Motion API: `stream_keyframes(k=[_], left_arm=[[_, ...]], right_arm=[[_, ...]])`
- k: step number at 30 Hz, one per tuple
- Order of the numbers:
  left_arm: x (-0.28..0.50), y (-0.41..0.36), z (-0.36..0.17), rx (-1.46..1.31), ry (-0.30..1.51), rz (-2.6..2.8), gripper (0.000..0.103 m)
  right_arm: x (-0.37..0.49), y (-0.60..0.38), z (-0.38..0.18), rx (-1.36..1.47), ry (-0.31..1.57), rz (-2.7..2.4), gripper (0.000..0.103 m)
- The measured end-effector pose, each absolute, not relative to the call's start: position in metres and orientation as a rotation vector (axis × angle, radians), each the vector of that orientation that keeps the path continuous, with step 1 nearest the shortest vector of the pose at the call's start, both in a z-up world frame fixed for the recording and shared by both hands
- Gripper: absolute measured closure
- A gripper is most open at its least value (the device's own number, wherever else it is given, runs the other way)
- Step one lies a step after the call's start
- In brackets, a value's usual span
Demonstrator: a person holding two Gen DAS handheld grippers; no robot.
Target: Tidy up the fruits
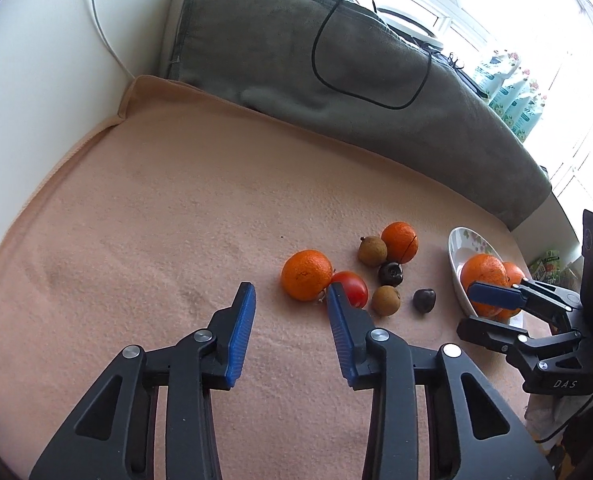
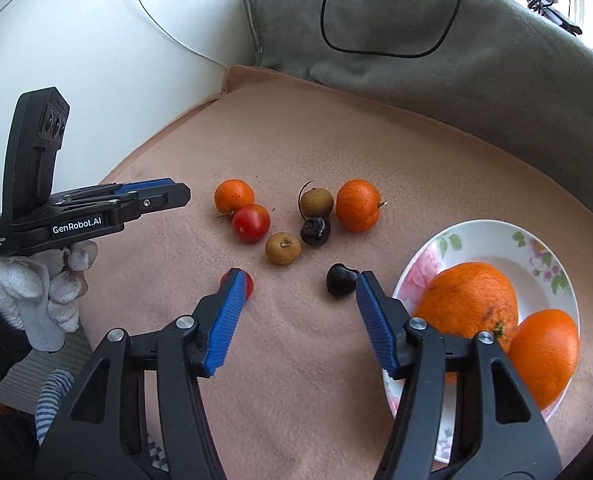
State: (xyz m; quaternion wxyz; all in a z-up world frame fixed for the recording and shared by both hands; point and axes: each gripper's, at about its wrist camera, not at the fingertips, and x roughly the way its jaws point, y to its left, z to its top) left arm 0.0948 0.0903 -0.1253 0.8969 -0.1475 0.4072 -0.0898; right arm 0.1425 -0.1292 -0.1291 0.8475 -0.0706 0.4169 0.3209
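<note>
Nearest the right wrist camera, the right gripper (image 2: 298, 282) is seen part open with nothing between its pads; a small red fruit (image 2: 248, 285) is half hidden behind its left pad at ten o'clock, and a dark cherry (image 2: 341, 280) lies just beside the right pad's tip at one o'clock. The left gripper (image 1: 290, 294), also part open and empty, is pointed at an orange (image 1: 306, 275) at one o'clock. The remaining fruits are scattered on the pink blanket (image 2: 296, 140). Two oranges are held in the floral plate (image 2: 476, 232) at three o'clock. A grey cushion (image 2: 456, 60) is seen behind.

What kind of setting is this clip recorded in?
Most likely a home living space beside a bright window. Loose fruit sits on a peach fleece blanket next to a floral plate, and a grey blanket with a black cable is draped behind.
</note>
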Motion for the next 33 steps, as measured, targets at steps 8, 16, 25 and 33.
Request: stream_keyframes(k=[8,16,25,33], left_arm=[[0.105,0.095,-0.132,-0.338,0.863,-0.215,0.068],[0.113,0.091,-0.134,-0.364,0.876,-0.248,0.068],[0.124,0.086,-0.141,-0.371,0.922,-0.268,0.068],[0.130,0.088,-0.146,-0.404,0.941,-0.276,0.068]], right_arm=[[0.159,-0.109,-0.145,-0.063,0.951,0.697,0.053],[0.172,-0.094,-0.156,-0.057,0.978,0.675,0.057],[0.182,-0.090,-0.167,-0.053,1.007,0.650,0.057],[0.183,-0.082,-0.173,-0.067,1.016,0.655,0.057]])
